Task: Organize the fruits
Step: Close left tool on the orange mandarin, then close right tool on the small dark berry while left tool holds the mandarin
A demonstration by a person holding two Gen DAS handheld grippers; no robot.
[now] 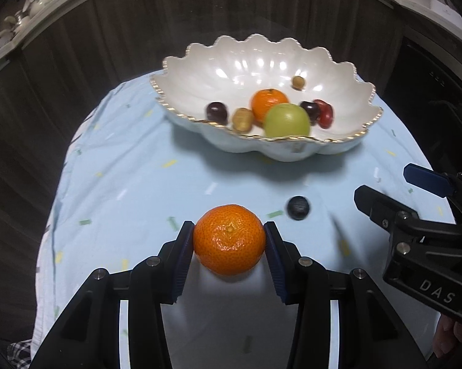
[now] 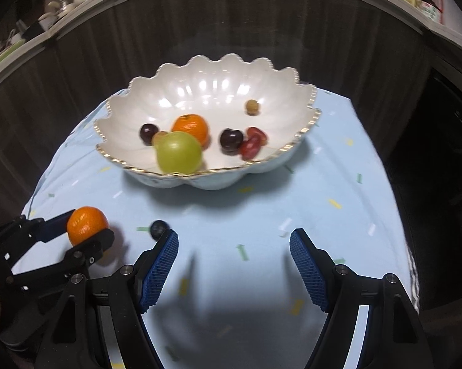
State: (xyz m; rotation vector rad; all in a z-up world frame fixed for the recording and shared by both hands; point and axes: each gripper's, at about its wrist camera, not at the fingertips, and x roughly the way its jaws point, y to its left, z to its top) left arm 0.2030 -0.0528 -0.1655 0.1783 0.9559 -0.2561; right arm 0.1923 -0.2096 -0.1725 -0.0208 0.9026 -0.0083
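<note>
Big picture first: a pale blue tablecloth [image 1: 132,184] with confetti flecks covers the table, and toward its far side sits the white scalloped bowl [image 1: 200,70] with its gold rim. It looks glazed and brittle, so anything lowered in wants a gentle release, not a drop.

Inside the bowl, a green apple [image 1: 287,120] sits at the near rim, firm and smooth-skinned, touching an orange [image 1: 268,100] behind it. Around them are dark plums, a reddish fruit and two small tan ones; these are blurred, so the kinds are my best guess.

Now the action: the left gripper [image 1: 229,240] is clamped on a mandarin [image 1: 229,240], one pad on each side at its widest girth. Good hold. The peel is pebbled and grippy, the fruit light but soft, so a hard squeeze would bruise it. It's near the front of the cloth, well short of the bowl.

The right gripper [image 2: 234,246] hangs with jaws spread wide, nothing between them.

Smallest of all: a dark round berry [image 1: 298,207], likely a blueberry, loose on the cloth between mandarin and bowl. Tiny, tender, prone to roll; it calls for a light pinch dead centre.

The left wrist view shows the mandarin's crown and both pads pressed against it. The right wrist view shows the mandarin [image 2: 86,224] side-on, apparently lifted off the cloth, and the berry [image 2: 158,229] just beside the right gripper's left fingertip [image 2: 166,246].
</note>
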